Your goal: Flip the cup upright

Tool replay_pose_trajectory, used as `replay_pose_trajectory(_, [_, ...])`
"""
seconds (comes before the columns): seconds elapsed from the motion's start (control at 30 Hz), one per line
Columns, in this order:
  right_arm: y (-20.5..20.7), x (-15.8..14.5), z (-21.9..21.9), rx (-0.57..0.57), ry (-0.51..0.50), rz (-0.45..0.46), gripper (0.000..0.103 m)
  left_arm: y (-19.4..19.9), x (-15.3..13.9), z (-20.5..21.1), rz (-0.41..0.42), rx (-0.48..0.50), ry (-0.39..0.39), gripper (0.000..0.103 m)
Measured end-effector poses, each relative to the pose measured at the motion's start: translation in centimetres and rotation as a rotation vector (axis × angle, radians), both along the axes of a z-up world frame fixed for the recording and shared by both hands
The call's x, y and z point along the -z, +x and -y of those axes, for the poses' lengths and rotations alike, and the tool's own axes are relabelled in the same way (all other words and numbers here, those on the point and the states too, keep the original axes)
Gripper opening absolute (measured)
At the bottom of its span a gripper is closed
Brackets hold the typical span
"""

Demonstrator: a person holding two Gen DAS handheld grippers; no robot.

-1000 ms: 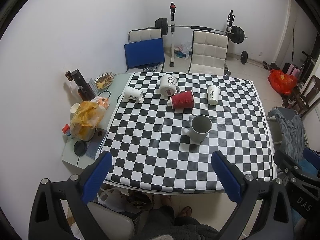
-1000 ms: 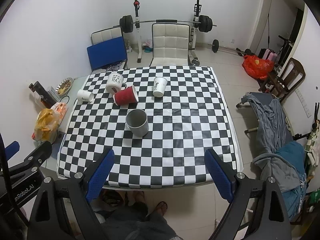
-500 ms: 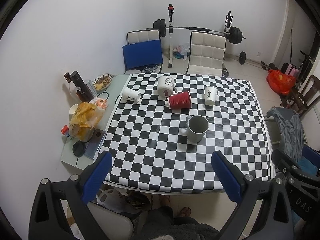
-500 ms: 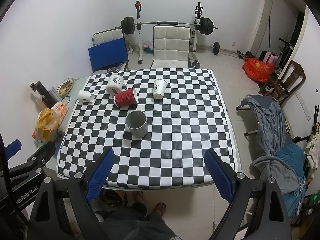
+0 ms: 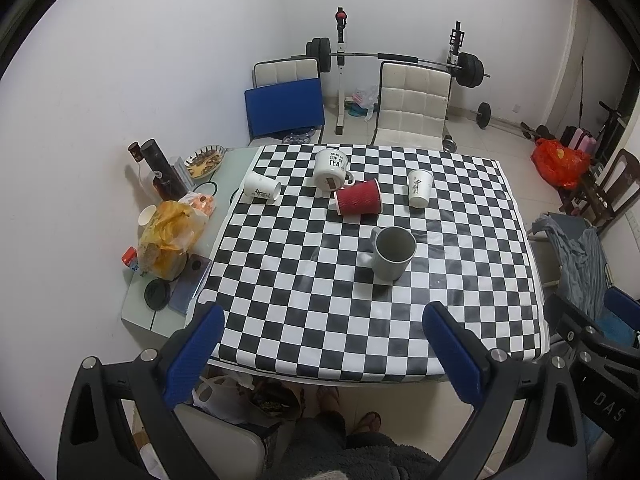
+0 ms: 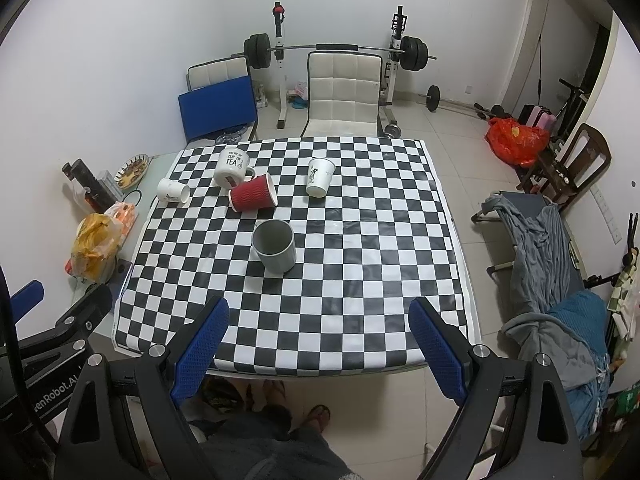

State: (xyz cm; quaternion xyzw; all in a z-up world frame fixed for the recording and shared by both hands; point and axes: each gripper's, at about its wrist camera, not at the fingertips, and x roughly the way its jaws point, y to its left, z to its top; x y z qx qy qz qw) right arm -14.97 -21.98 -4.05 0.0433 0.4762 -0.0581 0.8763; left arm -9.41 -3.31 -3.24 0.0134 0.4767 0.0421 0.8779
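Your left gripper [image 5: 322, 350] is spread wide with nothing between its blue pads, and your right gripper [image 6: 320, 344] is just as wide and just as empty. Both hang above the near edge of the checkered table [image 6: 360, 280], well apart from every cup. Compared with a second ago, you have drawn both grippers back a little: the table and cups sit slightly farther off in both views, and none of the cups has shifted.

Take the grey mug [image 6: 275, 245] as your landmark: it stands upright near the table's middle. Just behind it the red paper cup [image 6: 253, 197] lies on its side. Touching that cup's far side is the white tea mug [image 6: 232, 166]. Left of it a white paper cup [image 6: 173, 191] lies tipped over, and behind and right of the grey mug a second white paper cup [image 6: 319, 177] stands.
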Motion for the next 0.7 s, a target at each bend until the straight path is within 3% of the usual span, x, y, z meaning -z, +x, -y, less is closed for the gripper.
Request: replay_pose_trajectory(0.7, [-0.02, -0.04, 0.0, -0.002, -0.002, 0.003, 0.093, -0.09, -0.21, 0.47, 0.009, 0.002, 0.001, 0.101])
